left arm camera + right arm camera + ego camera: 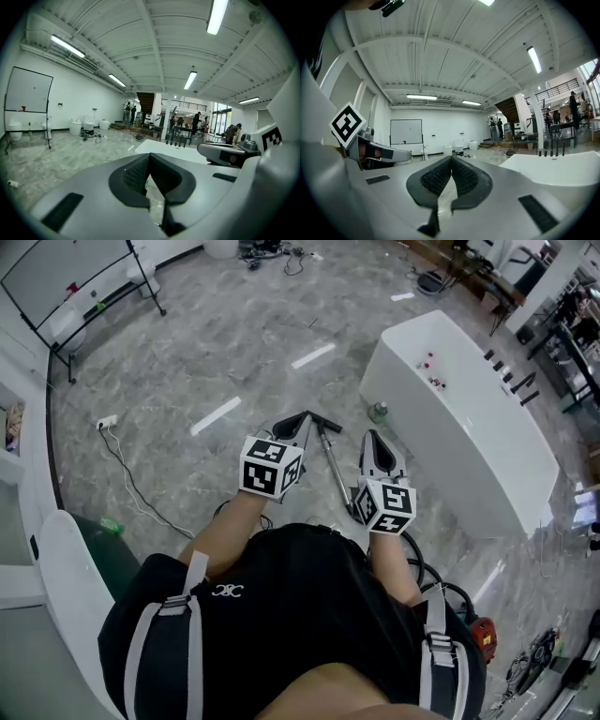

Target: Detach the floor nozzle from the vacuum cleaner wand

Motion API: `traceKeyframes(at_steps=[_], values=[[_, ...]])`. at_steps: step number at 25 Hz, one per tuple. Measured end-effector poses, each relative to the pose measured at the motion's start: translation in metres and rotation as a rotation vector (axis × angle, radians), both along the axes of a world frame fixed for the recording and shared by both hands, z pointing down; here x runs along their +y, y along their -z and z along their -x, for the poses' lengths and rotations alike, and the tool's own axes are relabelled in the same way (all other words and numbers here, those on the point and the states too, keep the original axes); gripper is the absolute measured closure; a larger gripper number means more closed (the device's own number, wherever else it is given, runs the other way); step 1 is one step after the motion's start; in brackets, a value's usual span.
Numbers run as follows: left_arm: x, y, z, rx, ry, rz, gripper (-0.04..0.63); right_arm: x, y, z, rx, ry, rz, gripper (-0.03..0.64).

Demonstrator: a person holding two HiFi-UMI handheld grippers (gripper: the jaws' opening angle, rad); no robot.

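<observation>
The vacuum wand (336, 470), a thin silver tube, lies on the grey floor between my two grippers. Its dark floor nozzle (325, 425) sits at the far end. My left gripper (298, 421) hovers just left of the nozzle, above the floor, jaws shut and empty. My right gripper (375, 439) is held to the right of the wand, also shut on nothing. In the left gripper view the pads (140, 174) meet with nothing between them, and the same holds for the pads (461, 177) in the right gripper view. Neither gripper view shows the wand or nozzle.
A long white counter (469, 442) stands to the right, with a green bottle (378, 412) at its foot. The red vacuum body (483, 638) and its black hose lie at the lower right. A power strip with cable (106, 421) lies left; a whiteboard (66, 273) stands far left.
</observation>
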State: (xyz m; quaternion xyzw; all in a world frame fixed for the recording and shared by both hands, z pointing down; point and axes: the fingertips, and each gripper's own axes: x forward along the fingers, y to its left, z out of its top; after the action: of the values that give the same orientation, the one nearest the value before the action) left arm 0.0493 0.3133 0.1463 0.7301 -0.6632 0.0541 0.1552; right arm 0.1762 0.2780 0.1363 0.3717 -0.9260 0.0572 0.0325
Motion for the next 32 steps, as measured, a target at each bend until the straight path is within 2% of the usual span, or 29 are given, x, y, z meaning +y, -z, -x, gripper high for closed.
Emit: traceKeyframes(at_steps=[7, 14, 21, 32], values=[[-0.092, -0.002, -0.007, -0.006, -0.010, -0.010, 0.586, -0.085, -0.003, -0.010, -0.005, 0.016, 0.005, 0.601], [-0.139, -0.018, -0.006, 0.010, 0.010, 0.036, 0.586, -0.133, -0.017, -0.001, 0.012, 0.058, 0.036, 0.601], [-0.185, -0.034, 0.025, 0.015, 0.003, 0.062, 0.586, -0.180, -0.033, 0.031, 0.017, 0.057, 0.063, 0.601], [-0.301, -0.042, 0.091, 0.002, -0.103, 0.103, 0.586, -0.286, -0.044, 0.092, 0.009, -0.042, 0.115, 0.601]])
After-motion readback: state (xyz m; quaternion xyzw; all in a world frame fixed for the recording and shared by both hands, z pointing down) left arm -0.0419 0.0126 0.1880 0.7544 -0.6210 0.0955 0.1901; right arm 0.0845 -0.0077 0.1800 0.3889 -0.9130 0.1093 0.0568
